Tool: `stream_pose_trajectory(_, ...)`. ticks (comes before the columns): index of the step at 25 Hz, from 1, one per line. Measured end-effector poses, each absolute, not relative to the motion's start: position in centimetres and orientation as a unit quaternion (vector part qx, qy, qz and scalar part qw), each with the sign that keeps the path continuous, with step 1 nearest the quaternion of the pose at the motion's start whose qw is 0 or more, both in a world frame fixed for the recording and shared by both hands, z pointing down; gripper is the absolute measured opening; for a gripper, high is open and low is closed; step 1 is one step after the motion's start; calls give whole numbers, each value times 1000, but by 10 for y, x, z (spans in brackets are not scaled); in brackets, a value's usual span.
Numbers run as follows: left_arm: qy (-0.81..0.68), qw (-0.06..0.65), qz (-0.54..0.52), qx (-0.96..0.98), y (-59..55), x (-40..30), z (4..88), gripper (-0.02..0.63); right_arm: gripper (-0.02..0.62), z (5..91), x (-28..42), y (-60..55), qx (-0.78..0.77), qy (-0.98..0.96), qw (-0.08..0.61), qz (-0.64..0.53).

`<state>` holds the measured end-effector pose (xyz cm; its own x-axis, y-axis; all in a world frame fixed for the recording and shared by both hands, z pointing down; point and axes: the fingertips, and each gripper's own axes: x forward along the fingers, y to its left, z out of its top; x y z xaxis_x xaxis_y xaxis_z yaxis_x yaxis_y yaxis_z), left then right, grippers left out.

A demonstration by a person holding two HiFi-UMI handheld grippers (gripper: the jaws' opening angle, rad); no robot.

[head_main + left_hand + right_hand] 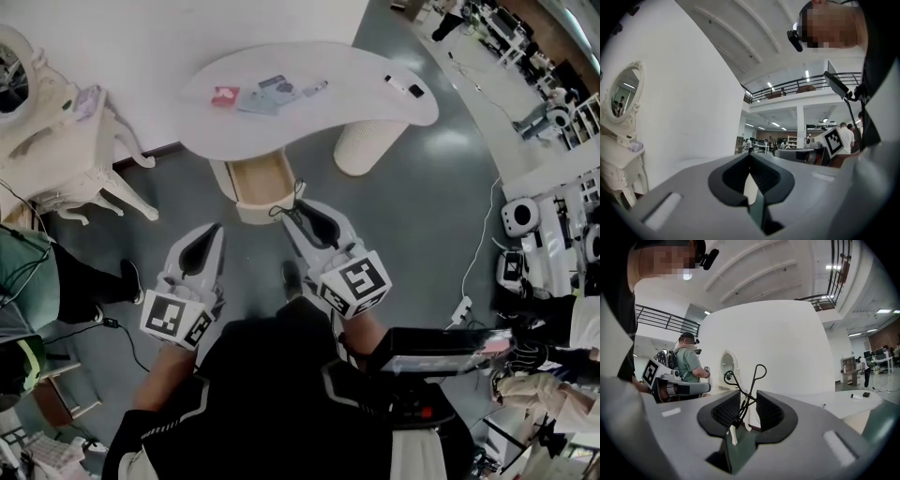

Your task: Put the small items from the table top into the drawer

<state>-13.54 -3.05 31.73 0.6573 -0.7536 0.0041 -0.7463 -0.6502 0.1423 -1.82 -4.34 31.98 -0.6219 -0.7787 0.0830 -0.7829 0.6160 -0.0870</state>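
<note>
My right gripper (302, 208) (748, 401) is shut on a black wire eyelash curler (751, 383), whose loop handles stick up past the jaws. In the head view the eyelash curler (285, 208) hangs over the open wooden drawer (261, 184) under the white curved table (366, 70). On the table lie a red item (223, 95), grey-blue cards (266, 94), a pen (315, 88) and a black-and-white item (405, 86). My left gripper (208, 246) (750, 165) is shut and holds nothing, over the floor to the left of the drawer.
A white ornate dressing table with an oval mirror (37, 112) stands at the left. The table's round ribbed leg (367, 142) is to the right of the drawer. Another person (690, 364) stands by a wall. Cables and equipment (525, 244) lie at the right.
</note>
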Motion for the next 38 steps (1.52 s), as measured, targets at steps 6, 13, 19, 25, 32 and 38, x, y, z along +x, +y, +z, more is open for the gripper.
stream_pose_trajectory(6, -424, 61, -26, 903, -78, -105, 310, 0, 109, 316, 6, -93, 414, -909, 18, 54)
stream_pose_trajectory(13, -438, 55, -33, 897, -128, -70, 303, 0, 109, 316, 30, -143, 384, -921, 21, 55)
stream_pose_trajectory(19, -458, 59, -24, 887, -162, -49, 306, 0, 109, 311, 48, -181, 362, -931, 13, 49)
stream_pose_trajectory(25, -483, 67, -19, 873, -194, -41, 307, 0, 109, 312, 59, -214, 340, -939, 12, 53)
stream_pose_trajectory(32, -477, 73, -10, 876, -220, -57, 315, 0, 109, 320, 39, -246, 333, -941, 14, 62)
stream_pose_trajectory(38, -471, 88, 0, 877, -237, -80, 331, 0, 109, 340, 12, -257, 324, -943, 45, 65)
